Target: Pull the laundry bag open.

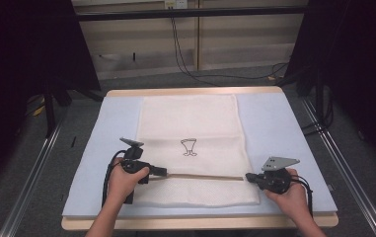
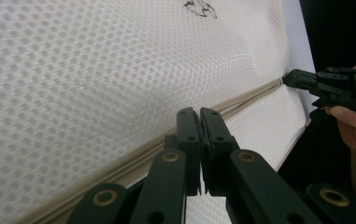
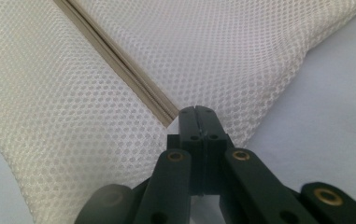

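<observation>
So this is looking like a zipper job on a mesh laundry bag (image 1: 190, 148), which is lying flat on the pale blue mat (image 1: 279, 133) covering the surface, its zipper (image 1: 205, 176) running left to right across the near part of the bag. The left gripper (image 1: 162, 172) is sitting at the left end of that zipper, and in the left gripper view its jaws are pressed together right over the zip line, so I'm guessing it's pinching the slider or its pull tab, though the tab itself is too small to make out. The right gripper (image 1: 249, 177) is parked at the right end, jaws fully closed too, and in the right gripper view the tips are sitting right where the zipper tape (image 3: 133, 77) stops at the bag's edge, most likely clamping that end to keep the fabric taut. Whether the zip is open or done up, I can't tell. My read: both grips are set and the actual pull is what's coming up. The next move calls for the right side anchoring firmly while the left is dragging along the zipper in a straight line, keeping low so the mesh isn't bunching or snagging in the teeth.
</observation>
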Demonstrator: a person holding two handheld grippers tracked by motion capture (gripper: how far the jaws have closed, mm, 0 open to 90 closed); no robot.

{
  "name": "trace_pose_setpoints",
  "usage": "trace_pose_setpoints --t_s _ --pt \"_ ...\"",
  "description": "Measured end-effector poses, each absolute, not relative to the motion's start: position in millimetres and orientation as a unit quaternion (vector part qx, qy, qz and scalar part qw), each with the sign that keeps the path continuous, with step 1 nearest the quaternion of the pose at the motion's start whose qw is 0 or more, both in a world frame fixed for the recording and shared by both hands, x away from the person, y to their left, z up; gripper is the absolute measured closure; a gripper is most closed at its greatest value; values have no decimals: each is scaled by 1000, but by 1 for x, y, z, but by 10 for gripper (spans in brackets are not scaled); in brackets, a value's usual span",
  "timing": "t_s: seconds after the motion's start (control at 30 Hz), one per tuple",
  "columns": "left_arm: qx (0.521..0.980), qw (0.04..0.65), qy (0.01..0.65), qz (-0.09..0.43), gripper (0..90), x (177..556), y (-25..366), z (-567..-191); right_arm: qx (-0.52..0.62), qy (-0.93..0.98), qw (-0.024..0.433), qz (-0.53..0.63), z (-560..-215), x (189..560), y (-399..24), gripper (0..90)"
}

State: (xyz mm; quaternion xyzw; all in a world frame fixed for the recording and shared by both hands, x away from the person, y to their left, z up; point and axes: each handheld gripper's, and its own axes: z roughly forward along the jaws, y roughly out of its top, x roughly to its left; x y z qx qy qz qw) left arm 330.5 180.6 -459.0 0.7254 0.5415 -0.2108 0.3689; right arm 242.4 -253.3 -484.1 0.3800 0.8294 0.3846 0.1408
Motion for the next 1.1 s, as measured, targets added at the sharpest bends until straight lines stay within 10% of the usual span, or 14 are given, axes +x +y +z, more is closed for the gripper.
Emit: trace_pose_setpoints --t_s 1.1 --pt "710 376 559 -205 876 329 219 -457 389 825 137 386 -484 242 -254 900"
